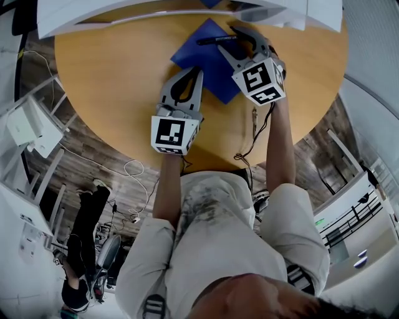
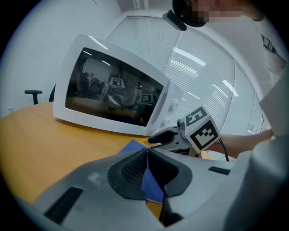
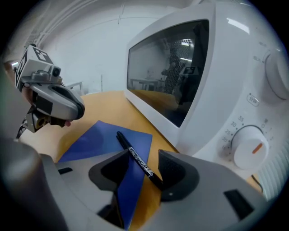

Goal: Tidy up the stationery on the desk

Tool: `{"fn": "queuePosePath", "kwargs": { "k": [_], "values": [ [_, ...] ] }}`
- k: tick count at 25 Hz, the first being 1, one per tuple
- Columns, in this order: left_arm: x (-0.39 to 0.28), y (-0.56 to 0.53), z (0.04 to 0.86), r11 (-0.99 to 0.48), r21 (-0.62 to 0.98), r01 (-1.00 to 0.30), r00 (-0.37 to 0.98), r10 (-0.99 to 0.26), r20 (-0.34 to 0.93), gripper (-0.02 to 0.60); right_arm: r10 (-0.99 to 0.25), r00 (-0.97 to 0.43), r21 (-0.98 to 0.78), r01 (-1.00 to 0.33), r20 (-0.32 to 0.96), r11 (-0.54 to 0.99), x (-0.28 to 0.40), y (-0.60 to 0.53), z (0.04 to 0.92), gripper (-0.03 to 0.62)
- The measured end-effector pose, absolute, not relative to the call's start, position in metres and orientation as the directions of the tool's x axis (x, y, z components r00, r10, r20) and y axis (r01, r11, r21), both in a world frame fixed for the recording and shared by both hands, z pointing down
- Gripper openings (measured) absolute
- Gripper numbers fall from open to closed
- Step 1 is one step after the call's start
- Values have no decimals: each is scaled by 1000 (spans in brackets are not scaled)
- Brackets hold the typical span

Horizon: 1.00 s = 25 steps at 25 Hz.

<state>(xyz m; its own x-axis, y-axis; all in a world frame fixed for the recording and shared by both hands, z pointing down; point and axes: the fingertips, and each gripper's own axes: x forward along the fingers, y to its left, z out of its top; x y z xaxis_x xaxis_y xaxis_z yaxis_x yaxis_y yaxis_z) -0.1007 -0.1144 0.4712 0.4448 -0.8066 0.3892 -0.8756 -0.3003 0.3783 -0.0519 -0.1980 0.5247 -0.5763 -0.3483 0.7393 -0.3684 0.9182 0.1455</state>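
Note:
A black pen (image 3: 137, 159) (image 1: 215, 40) lies on a blue folder (image 3: 101, 140) (image 1: 209, 62) flat on the round wooden table (image 1: 112, 81), just in front of a white microwave (image 3: 189, 81). My right gripper (image 3: 143, 169) (image 1: 227, 37) is open and straddles the pen. The pen's near end runs off the folder's edge close to the right-hand pad, and neither pad presses on it. My left gripper (image 2: 147, 158) (image 1: 198, 72) is shut with nothing in it. It hovers over the folder's (image 2: 133, 146) near-left part, beside the right gripper (image 2: 165, 135).
The microwave (image 2: 113, 90) (image 1: 156, 12) fills the far side of the table. A thin black cable (image 1: 254, 124) trails over the near table edge by my right arm. White furniture (image 1: 28, 124) and cables lie on the floor to the left.

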Motion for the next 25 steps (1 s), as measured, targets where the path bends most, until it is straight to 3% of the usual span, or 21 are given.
{"fn": "queuePosePath", "kwargs": {
  "k": [2,10,25],
  "values": [
    [-101,-113,472,-296,380,-876,442,-808,390,17,-336,-565,145,-355,754,924,-50,-195,529,253],
    [-97,-108,466,-306,386,-870,452,-807,380,17,-311,-524,161,-312,793,937,-49,-184,534,121],
    [-81,-91,450,-337,376,-863,471,-807,357,17,-382,-511,159,-427,770,890,-33,-167,508,97]
  ]
}}
